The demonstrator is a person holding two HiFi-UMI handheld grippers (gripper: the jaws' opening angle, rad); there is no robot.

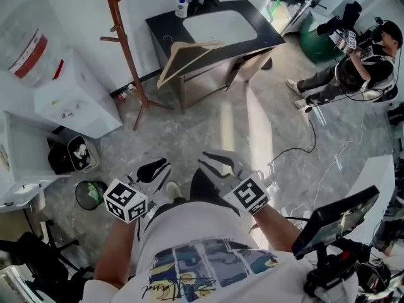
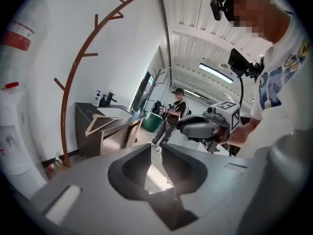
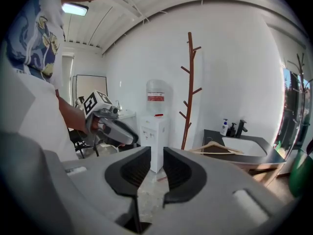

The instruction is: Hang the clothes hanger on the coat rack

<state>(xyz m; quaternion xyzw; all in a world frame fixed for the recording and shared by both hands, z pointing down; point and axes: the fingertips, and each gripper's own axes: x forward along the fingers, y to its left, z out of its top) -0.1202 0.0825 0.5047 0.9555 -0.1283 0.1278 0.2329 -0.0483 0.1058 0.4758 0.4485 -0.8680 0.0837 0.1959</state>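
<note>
A wooden clothes hanger (image 1: pixel 189 54) lies on the front edge of the dark sink counter (image 1: pixel 268 40), its hook toward the wall. The brown coat rack (image 1: pixel 126 49) stands just left of the counter. Both grippers are held low in front of my body, far from either. My left gripper (image 1: pixel 154 169) has its jaws a narrow gap apart with nothing between them (image 2: pixel 156 148). The right gripper (image 1: pixel 218 163) is likewise slightly open and empty (image 3: pixel 156 153). Hanger (image 2: pixel 105 122) (image 3: pixel 215 148) and rack (image 2: pixel 73 82) (image 3: pixel 190 82) show in both gripper views.
A white water dispenser (image 1: pixel 76 93) stands left of the rack, with a small bin (image 1: pixel 91 194) on the floor nearby. A person (image 1: pixel 353 62) crouches at the far right. A screen on a stand (image 1: pixel 334 219) is at my right, and cables (image 1: pixel 309 144) cross the floor.
</note>
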